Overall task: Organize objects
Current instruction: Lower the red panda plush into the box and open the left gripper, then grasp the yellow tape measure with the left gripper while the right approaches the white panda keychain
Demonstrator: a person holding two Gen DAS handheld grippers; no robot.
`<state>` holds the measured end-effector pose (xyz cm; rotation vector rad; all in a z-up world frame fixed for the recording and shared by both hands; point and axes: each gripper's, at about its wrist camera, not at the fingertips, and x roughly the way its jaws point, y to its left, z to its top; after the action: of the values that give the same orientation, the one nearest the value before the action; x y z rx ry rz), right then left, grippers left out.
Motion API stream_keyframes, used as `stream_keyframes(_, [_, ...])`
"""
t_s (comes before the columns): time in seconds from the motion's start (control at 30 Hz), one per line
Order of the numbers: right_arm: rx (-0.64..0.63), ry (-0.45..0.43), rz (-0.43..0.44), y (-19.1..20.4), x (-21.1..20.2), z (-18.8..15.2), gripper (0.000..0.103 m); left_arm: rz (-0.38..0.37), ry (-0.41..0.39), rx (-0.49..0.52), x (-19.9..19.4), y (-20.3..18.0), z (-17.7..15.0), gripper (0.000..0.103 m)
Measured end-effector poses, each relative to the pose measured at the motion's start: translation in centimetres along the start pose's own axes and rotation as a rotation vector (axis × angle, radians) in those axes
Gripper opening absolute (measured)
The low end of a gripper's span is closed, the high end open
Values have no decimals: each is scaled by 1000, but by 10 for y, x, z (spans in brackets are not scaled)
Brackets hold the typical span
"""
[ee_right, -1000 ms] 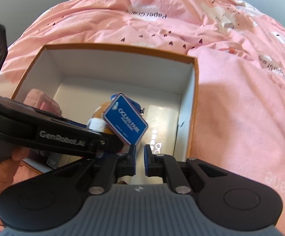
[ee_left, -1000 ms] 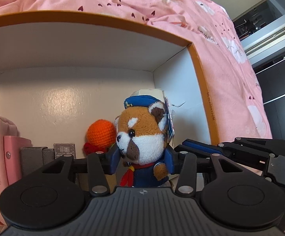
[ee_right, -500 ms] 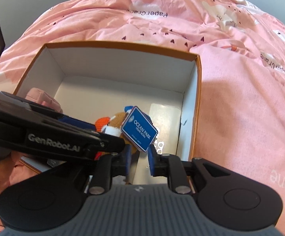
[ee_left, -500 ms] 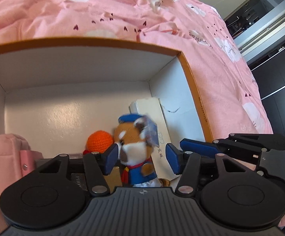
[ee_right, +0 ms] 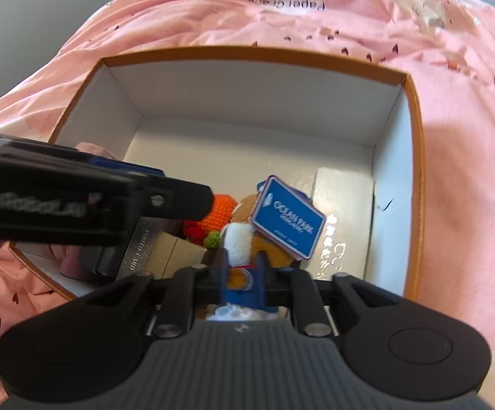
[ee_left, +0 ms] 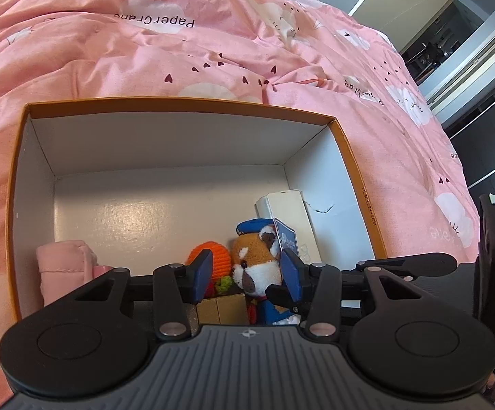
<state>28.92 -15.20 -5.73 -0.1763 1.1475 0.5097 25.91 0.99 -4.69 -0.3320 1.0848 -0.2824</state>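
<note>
A red panda plush [ee_left: 257, 266] in a blue cap and uniform, with a blue "Ocean Park" tag [ee_right: 286, 218], stands inside the orange-rimmed white box [ee_left: 193, 106]. My left gripper [ee_left: 245, 275] is open above the box, its pads apart on either side of the plush without touching it. My right gripper [ee_right: 242, 282] is shut on the plush's blue body [ee_right: 242, 283] from behind. The box rim also shows in the right wrist view [ee_right: 247, 51].
In the box lie an orange crochet ball [ee_left: 213, 256], a pink pouch [ee_left: 63, 266], a gold box [ee_left: 220, 309], a silver photo-card box [ee_right: 138, 249] and a white carton [ee_left: 288, 218]. The box's far half is bare. Pink bedding [ee_left: 179, 34] surrounds it.
My left gripper let go of the plush, opened and rose back from the box. My right gripper came in and closed on the plush's body.
</note>
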Motion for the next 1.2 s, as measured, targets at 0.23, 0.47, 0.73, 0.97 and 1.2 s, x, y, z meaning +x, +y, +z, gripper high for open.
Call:
stream_keyframes(0.23, [4,4,-14,-2,3,-3,9,7,-5,24,-4,-2,-3,51])
stream_keyframes(0.47, [3,-90,-6,3,-35,-14,14,-21,-23,89,-31,-14,-17,51])
stream_keyframes(0.73, [8,-241,-8,22,-91,-49,18,-58,-58,150,-74,-28,-51,50])
stream_keyframes(0.97, [9,-299,-70,39,-104,-95,28,25,-11,233,-75,-29,-93,49])
stream_keyframes(1.2, [45,-297,-140,38,-88,-123,30,106,89,235,-49,-20,-125,49])
